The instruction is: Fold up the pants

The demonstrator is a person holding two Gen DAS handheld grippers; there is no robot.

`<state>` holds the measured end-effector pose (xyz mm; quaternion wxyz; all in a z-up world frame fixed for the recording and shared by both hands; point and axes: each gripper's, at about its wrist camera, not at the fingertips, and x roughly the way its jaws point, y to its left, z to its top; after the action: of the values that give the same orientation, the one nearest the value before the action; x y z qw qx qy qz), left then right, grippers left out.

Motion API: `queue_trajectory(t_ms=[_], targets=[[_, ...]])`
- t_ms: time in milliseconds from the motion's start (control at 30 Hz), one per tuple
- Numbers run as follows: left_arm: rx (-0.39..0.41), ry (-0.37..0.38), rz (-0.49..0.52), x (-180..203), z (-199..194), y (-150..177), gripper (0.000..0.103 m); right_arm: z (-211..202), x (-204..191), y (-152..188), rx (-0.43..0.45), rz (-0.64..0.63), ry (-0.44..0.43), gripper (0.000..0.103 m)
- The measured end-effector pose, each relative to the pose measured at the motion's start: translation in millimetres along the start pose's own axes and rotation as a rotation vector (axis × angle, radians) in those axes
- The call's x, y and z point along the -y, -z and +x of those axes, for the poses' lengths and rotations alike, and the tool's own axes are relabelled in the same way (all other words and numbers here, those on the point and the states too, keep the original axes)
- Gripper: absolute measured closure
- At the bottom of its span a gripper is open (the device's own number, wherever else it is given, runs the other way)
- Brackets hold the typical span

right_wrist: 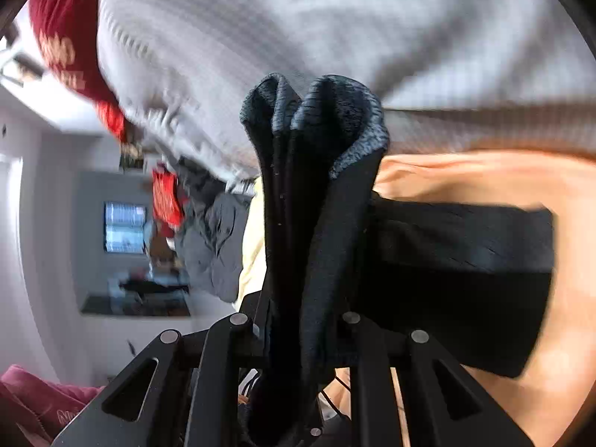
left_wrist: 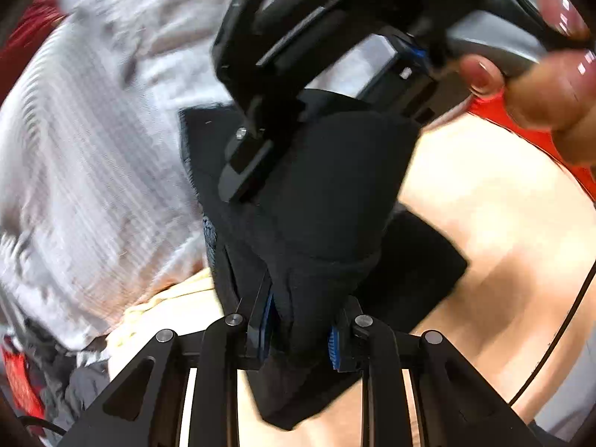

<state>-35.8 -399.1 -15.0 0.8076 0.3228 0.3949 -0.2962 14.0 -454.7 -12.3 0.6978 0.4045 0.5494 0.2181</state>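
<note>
We see the black pants [left_wrist: 327, 201] bunched at centre, lifted above the tan surface [left_wrist: 503, 231], with a flat part [right_wrist: 458, 260] lying toward 3 o'clock in the right wrist view. The left gripper [left_wrist: 301, 331] is clenched on a fold at 6 o'clock; the right gripper [right_wrist: 298, 335] likewise clamps gathered cloth. A grey striped garment [left_wrist: 93, 167] lies at 10 o'clock, a red cloth [right_wrist: 63, 37] beyond.

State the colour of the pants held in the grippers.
Black pants, seen best in the right wrist view.
</note>
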Motion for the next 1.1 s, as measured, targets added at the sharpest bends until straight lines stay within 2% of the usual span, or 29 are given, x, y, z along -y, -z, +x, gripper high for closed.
queue_trajectory(t_ms=[100, 200, 333, 400, 467, 533, 567, 667, 767, 833, 933, 1000, 1033, 1100], targets=[[-0.056, 0.052, 0.028, 33, 18, -8, 0.079, -19, 48, 12, 0.020, 0.061, 0.003, 0.085], [-0.119, 0.072, 0.063, 60, 38, -6, 0.079, -26, 96, 28, 0.027, 0.133, -0.003, 0.085], [-0.199, 0.089, 0.069, 74, 59, 9, 0.079, -11, 151, 49, 0.028, 0.242, -0.046, 0.085], [-0.220, 0.086, 0.077, 75, 63, 17, 0.078, 0, 161, 60, 0.027, 0.267, -0.064, 0.085], [-0.237, 0.096, 0.082, 73, 63, 26, 0.071, 5, 167, 66, 0.021, 0.272, -0.049, 0.083], [-0.253, 0.123, 0.063, 68, 60, 34, 0.059, 2, 171, 69, 0.028, 0.286, -0.029, 0.081], [-0.257, 0.135, 0.045, 62, 53, 36, 0.051, -1, 171, 69, 0.031, 0.290, -0.001, 0.080], [-0.248, 0.165, -0.002, 43, 37, 40, 0.051, -10, 161, 70, 0.032, 0.278, 0.095, 0.069], [-0.217, 0.127, -0.094, 4, 24, 43, 0.051, -26, 134, 65, 0.080, 0.216, 0.277, 0.061], [-0.214, 0.088, -0.196, -30, 26, 42, 0.051, -35, 115, 54, 0.130, 0.137, 0.339, 0.061], [-0.255, 0.034, -0.342, -75, 49, 44, 0.051, -36, 101, 31, 0.177, 0.111, 0.358, 0.060], [-0.268, 0.018, -0.436, -100, 69, 47, 0.051, -30, 107, 15, 0.201, 0.150, 0.368, 0.061], [-0.273, 0.004, -0.454, -104, 76, 48, 0.051, -27, 110, 9, 0.214, 0.191, 0.353, 0.060], [-0.288, -0.007, -0.467, -112, 92, 48, 0.051, -29, 124, 6, 0.245, 0.321, 0.262, 0.061]])
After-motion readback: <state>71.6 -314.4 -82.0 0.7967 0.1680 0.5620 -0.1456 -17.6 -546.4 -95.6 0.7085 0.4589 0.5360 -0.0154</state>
